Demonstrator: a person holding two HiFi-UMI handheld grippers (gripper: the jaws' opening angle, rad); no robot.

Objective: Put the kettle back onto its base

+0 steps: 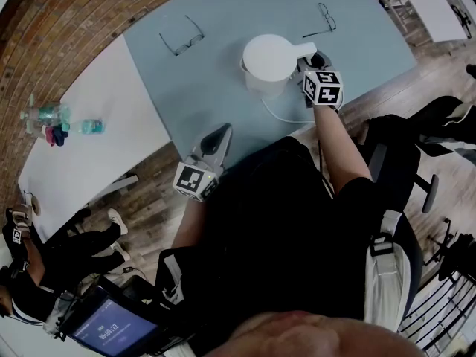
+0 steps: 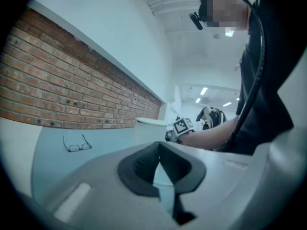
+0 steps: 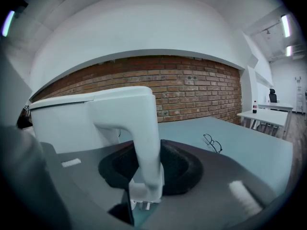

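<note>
white kettle (image 1: 269, 64) in right hand-held gripper (image 1: 311, 62) (jaws on handle)

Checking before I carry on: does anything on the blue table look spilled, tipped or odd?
Nothing stands out. The kettle stands upright, its handle in the right gripper; two pairs of glasses lie apart from it.

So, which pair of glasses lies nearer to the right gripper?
The pair just beyond the right gripper and kettle handle; the other pair lies left of the kettle.
</note>
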